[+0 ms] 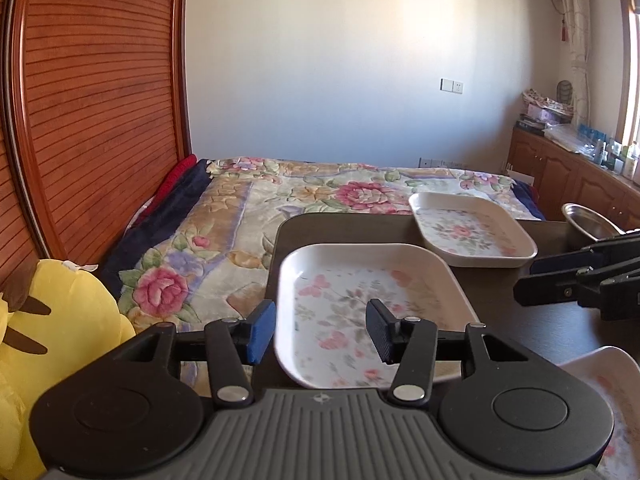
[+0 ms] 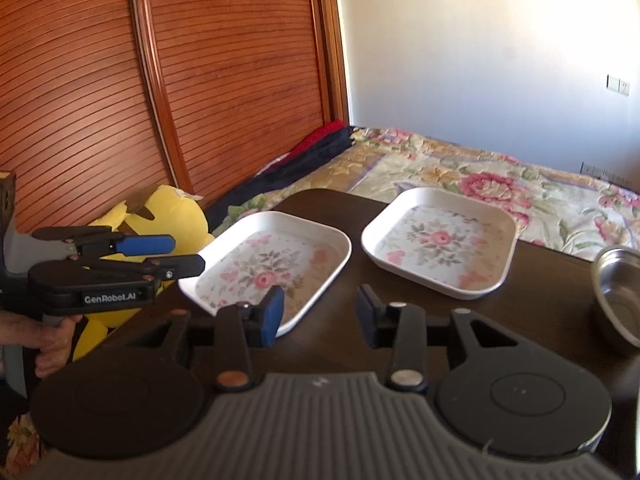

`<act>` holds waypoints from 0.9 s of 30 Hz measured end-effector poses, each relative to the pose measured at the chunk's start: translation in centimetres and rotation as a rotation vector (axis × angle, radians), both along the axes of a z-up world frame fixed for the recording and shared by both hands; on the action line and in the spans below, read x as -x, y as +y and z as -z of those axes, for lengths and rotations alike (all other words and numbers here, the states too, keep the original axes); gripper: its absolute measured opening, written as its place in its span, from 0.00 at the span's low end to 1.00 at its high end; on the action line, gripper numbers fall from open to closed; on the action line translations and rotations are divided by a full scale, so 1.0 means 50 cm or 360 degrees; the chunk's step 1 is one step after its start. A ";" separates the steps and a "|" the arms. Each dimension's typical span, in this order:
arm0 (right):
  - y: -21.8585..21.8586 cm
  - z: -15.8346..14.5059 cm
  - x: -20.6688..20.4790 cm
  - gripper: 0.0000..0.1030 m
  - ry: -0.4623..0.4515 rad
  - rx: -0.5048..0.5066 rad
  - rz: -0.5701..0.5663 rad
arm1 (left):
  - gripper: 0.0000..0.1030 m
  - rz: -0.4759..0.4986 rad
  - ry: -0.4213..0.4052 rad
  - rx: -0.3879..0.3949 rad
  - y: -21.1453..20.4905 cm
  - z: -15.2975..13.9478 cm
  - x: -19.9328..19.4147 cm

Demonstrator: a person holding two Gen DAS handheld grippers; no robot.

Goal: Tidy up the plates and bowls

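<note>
- currently both grippers are empty. left gripper (image 1: 322, 330) has its jaws part open, straddling the near-left rim of the near plate (image 1: 372, 312) in its own view, pads not pressing on it. right gripper (image 2: 320, 314) is also part open, nothing between its jaws, over bare tabletop (image 2: 532, 320).
- near plate sits at the tabletop's left edge, close to the far-left rounded corner; its left rim looks just about at the edge, so a sideways nudge could tip it off toward the bed (image 2: 500, 184).
- far plate (image 2: 438, 242) lies near the far edge, apart from the near plate, a strip of dark top between them.
- steel bowl (image 2: 620, 292) stands toward the right edge, apart from both plates.
- a third floral plate (image 1: 616, 408) shows at the near right, cropped; its extent is unclear.
- judgement: plates are laid out singly, not yet stacked; like-shaped pieces would nest, bowl kept apart.
- open room: bare middle strip and near-right area give the right gripper approach space. the left has little margin, with the yellow plush toy (image 2: 168, 216) just off the left edge.
</note>
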State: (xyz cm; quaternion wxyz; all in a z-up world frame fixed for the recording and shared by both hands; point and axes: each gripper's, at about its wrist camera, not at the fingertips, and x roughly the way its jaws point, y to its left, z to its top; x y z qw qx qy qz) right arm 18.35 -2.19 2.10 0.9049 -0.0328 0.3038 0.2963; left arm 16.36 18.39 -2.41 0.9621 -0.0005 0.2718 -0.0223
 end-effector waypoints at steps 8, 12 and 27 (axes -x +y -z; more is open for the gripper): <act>0.035 0.029 -0.059 0.40 0.0165 -0.0005 -0.0005 | 0.42 -0.0006 0.0061 0.0002 0.033 0.020 -0.045; 0.054 0.040 -0.079 0.40 0.0204 0.0032 -0.0021 | 0.34 -0.0002 0.0082 0.0038 0.045 0.028 -0.058; 0.077 0.071 -0.116 0.27 0.0303 0.0092 -0.0054 | 0.22 0.0031 0.0123 0.0071 0.047 0.052 -0.074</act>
